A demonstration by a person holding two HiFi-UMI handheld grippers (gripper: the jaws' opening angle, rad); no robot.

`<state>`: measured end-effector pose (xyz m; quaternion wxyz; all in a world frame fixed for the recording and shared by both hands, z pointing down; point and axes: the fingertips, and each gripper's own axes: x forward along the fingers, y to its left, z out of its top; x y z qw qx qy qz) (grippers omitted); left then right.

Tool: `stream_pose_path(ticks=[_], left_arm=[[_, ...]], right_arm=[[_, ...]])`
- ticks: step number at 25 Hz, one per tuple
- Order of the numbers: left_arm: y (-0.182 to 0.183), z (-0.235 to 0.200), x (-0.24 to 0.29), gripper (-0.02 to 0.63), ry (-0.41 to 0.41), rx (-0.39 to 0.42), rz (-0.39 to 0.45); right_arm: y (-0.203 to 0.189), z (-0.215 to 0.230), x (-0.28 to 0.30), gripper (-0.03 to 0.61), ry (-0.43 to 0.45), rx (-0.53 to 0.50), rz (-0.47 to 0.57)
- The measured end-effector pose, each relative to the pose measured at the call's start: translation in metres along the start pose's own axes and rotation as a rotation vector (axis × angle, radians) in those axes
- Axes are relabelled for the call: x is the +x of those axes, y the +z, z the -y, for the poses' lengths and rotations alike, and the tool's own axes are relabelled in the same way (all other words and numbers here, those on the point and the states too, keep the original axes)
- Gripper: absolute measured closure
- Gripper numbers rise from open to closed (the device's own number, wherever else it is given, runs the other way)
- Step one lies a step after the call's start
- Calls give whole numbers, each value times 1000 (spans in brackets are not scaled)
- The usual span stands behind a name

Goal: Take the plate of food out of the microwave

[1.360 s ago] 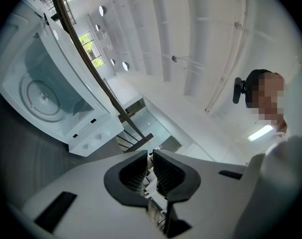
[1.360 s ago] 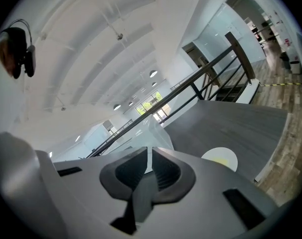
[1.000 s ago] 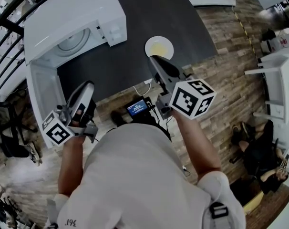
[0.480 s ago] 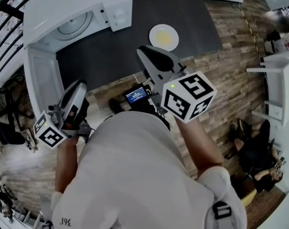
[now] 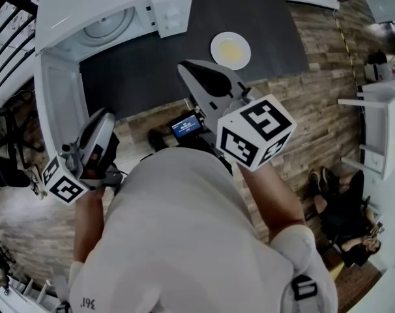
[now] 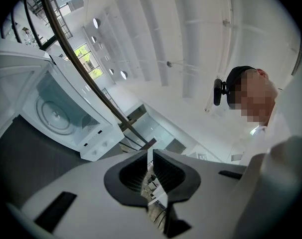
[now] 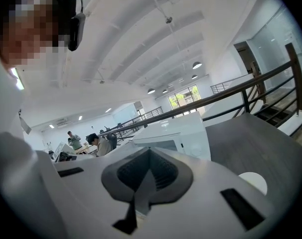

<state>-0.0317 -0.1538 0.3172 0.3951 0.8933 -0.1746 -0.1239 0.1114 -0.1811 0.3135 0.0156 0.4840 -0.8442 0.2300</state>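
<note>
- While the dark, matte counter [image 5: 152,77] looks flat and smooth, that same smoothness means a glazed dish on it would slide under a careless knock.
- Boxy and white, the microwave [image 5: 106,8] stands at the counter's far left corner. Its cavity is open and holds only a round glass turntable [image 5: 113,26], so the task looks done.
- Its door [image 5: 54,106], a flat white panel, hangs swung out past the counter's edge. I judge this the main hazard, since an elbow or a tool passing by could catch it and jolt the oven.
- Grey, hard plastic with ribbed dark pads, the right gripper [image 7: 150,152] has just been closing. Its jaws are now clenched together with nothing between them.
- Held low beside the door, the left gripper [image 6: 150,153] is likewise closed and empty, with only a sliver of light between its pads.
- Round, white and shallow, the plate [image 5: 231,49] rests on the counter, well apart from the microwave and just beyond the right gripper's tip. A sweep of that tool could push it toward the counter's edge.
- Pale yellow food [image 5: 230,49] lies flat in its middle and could spill if the plate were tipped.
</note>
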Motion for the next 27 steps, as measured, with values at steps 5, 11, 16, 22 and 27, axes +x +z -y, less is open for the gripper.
stream_pose_path(ticks=[5, 11, 16, 22, 27], left_arm=[[2, 0, -1, 577, 3, 5, 13], [4, 3, -1, 577, 8, 19, 21], [6, 3, -1, 577, 6, 22, 28], [6, 9, 1, 578, -20, 59, 31], [-25, 29, -3, 578, -66, -6, -21]], right_arm=[[6, -4, 4, 578, 15, -42, 13], [12, -4, 4, 578, 13, -62, 22], [13, -3, 7, 578, 16, -64, 25], [12, 1, 9, 578, 19, -53, 30], [-14, 2, -18, 578, -30, 3, -33]])
